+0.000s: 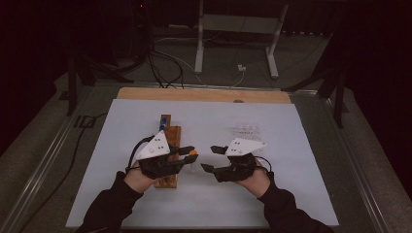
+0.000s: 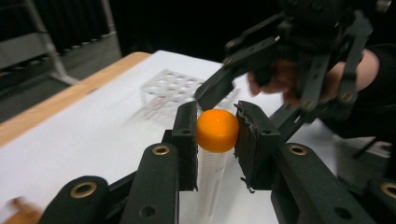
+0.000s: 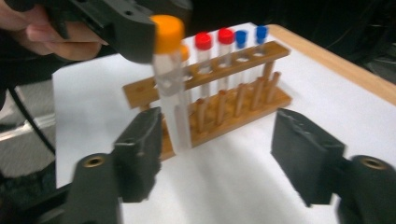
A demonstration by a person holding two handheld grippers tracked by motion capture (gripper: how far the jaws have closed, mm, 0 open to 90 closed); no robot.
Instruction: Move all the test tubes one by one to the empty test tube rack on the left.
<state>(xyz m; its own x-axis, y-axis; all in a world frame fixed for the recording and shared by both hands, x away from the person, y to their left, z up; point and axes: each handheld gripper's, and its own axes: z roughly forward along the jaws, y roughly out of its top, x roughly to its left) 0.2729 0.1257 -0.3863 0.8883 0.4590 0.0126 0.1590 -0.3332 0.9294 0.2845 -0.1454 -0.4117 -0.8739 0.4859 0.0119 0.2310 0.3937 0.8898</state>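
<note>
While the tube hangs between the two hands, the scene reads as follows.

Landmark: wooden rack (image 3: 210, 100), standing on the white table (image 1: 291, 194), with red- and blue-capped tubes upright in its holes.

Left claw (image 2: 217, 135): pinching the orange cap (image 2: 217, 130) of a clear tube (image 2: 210, 186) from both sides, pads pressed on the cap. The grip at the cap lets the body hang upright and bare, so it could be taken lower down or lowered into a hole.

Tube position: lifted just in front of the wooden rack, on the side facing the right hand; in the right claw view its body (image 3: 173, 102) hangs between camera and rack.

Right claw (image 3: 217, 154): spread wide, pads not touching the tube, which stands near one pad. This looks like a release or a ready stance for a handover.

Clear plastic rack (image 2: 175, 91): well apart from the wooden rack, beyond the right claw, probably the destination.
</note>
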